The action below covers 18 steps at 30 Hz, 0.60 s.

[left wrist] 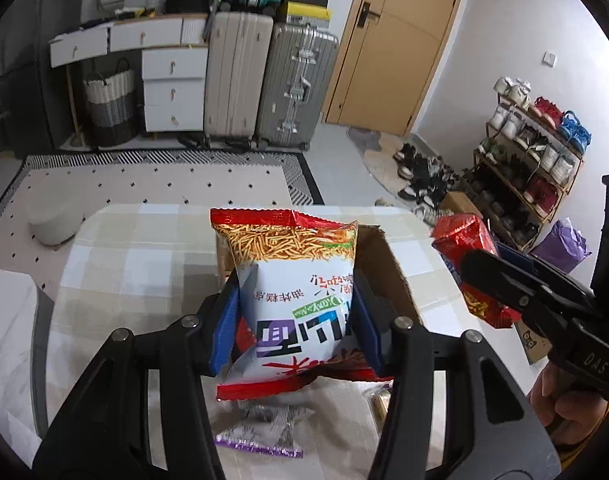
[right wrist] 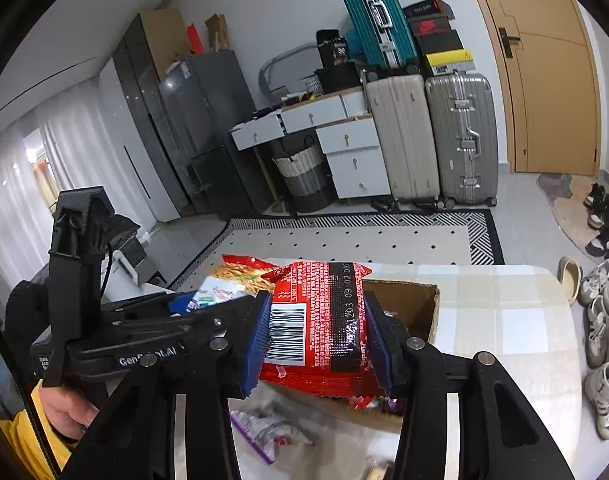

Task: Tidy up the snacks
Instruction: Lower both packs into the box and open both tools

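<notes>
Left wrist view: the left tongs (left wrist: 300, 320) are clenched on a white snack bag (left wrist: 294, 280) with red ends and a picture of thin fried sticks, both blue pads pressed into its sides. The bag hangs above the checked bench (left wrist: 144, 248), in front of an open cardboard box (left wrist: 388, 276). Below it a small packet with a purple edge (left wrist: 264, 428) lies flat on the bench. At the right, the right tongs (left wrist: 480, 276) grip a red snack bag (left wrist: 468, 248), and a hand (left wrist: 564, 400) shows beneath them.

Right wrist view: the right tongs (right wrist: 318, 332) squeeze the red snack bag (right wrist: 324, 320), barcode side up, over the near edge of the cardboard box (right wrist: 412, 304). To the left, the left tongs (right wrist: 208, 304) carry the white snack bag (right wrist: 232, 280), with a hand (right wrist: 64, 412) and yellow sleeve (right wrist: 24, 440) below. The purple-edged packet (right wrist: 264, 432) lies on the bench (right wrist: 504, 320) beneath.
</notes>
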{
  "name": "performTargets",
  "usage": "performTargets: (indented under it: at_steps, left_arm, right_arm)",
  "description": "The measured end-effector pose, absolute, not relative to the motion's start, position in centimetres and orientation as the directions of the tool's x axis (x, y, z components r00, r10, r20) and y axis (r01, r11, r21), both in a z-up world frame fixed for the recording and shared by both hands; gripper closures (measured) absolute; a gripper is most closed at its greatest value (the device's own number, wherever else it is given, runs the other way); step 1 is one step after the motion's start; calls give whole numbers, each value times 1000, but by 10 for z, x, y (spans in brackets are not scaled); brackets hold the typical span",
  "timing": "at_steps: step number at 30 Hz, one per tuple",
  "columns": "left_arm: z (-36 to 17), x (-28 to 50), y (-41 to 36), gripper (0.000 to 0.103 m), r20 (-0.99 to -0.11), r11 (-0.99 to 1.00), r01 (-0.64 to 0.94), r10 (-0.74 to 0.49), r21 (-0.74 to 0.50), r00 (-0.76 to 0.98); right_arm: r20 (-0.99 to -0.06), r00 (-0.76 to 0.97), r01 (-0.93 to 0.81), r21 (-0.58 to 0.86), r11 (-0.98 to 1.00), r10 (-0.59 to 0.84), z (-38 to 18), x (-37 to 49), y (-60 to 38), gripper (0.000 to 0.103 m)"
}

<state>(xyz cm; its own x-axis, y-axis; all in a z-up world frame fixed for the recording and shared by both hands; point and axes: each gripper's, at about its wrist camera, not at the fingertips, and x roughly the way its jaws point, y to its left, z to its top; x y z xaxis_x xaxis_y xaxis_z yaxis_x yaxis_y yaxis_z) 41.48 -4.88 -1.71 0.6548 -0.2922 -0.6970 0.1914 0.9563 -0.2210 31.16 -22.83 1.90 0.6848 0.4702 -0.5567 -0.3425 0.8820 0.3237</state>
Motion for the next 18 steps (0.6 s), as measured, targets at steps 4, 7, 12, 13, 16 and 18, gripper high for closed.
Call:
performTargets:
  at_steps: [4,7,12,13,16,18]
  left_arm:
    - [-41,454,-62,55,-730,960,195,-280,-202,623]
    - [-57,482,-72,55,-747,961,198,-277,-196,604]
    - [-83,516,-81,55,-770,961,197,-272,-192,577]
    - [-87,522,-83,55,-773,961,198,-272,-192,572]
    - [-100,536,-88,55,-783,962,200,-267,-185,562]
    - [-108,547,-91,55,-788,964,197,-262,-181,557]
  right_arm:
    - [-587,672,-312,328,892,451,2,335,-230,58]
    - [-608,659,-296,332,896,443,-10,350,-231,58]
    - [-654,639,-274,297,915,404,-33,363,-229,58]
    - [-660,642,-276,275,921,390,-36,363,-228,58]
    - [-667,633,-280,275,920,392,-46,366,-226,58]
    - [-674,627,-274,279,920,391,-52,368,-226,58]
